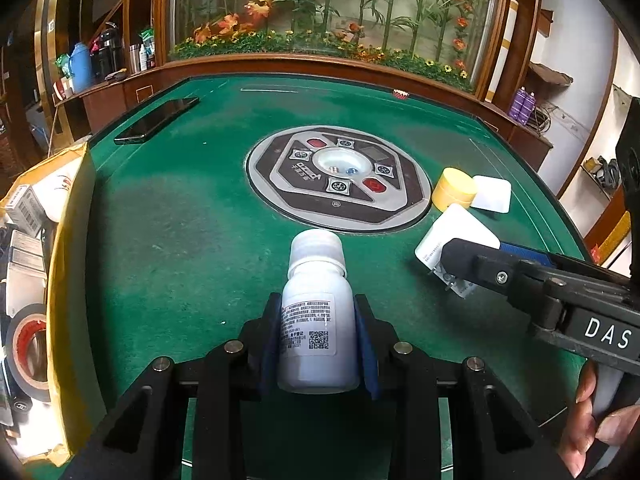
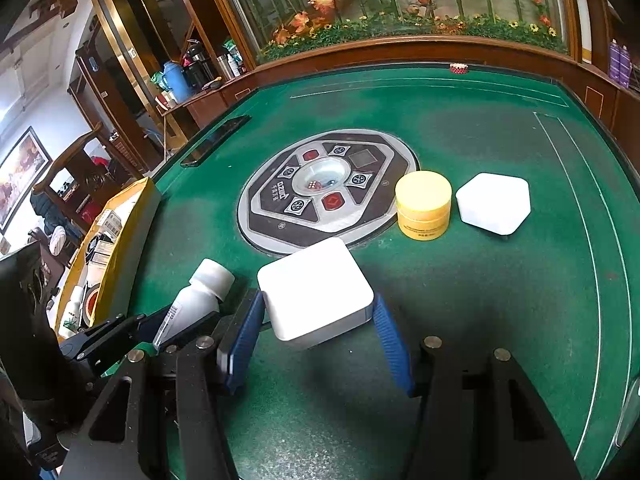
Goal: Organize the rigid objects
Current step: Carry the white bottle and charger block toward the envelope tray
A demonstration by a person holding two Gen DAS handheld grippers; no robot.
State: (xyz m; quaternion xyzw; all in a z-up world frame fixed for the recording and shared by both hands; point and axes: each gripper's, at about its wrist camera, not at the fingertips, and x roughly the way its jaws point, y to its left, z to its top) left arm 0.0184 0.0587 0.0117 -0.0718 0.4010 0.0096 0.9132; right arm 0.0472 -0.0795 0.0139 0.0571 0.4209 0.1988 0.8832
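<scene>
Left wrist view: left gripper (image 1: 316, 344) fingers clamped on white bottle (image 1: 316, 316) over near tabletop (image 1: 168, 216) edge; yellow box (image 1: 68, 280) at left edge, contents cut off. Right gripper (image 2: 316, 344) fingers clamped on white square case (image 2: 316, 292); open felt rightward.

Counter (image 2: 460, 320): control panel (image 2: 328, 188) sitting at centre. Jar (image 2: 423, 204) standing at its 3 o'clock, a square box (image 2: 494, 202) just beyond. Phone (image 2: 214, 142) lying at 10 o'clock. Carton (image 1: 70, 280) sitting at 9 o'clock edge.
</scene>
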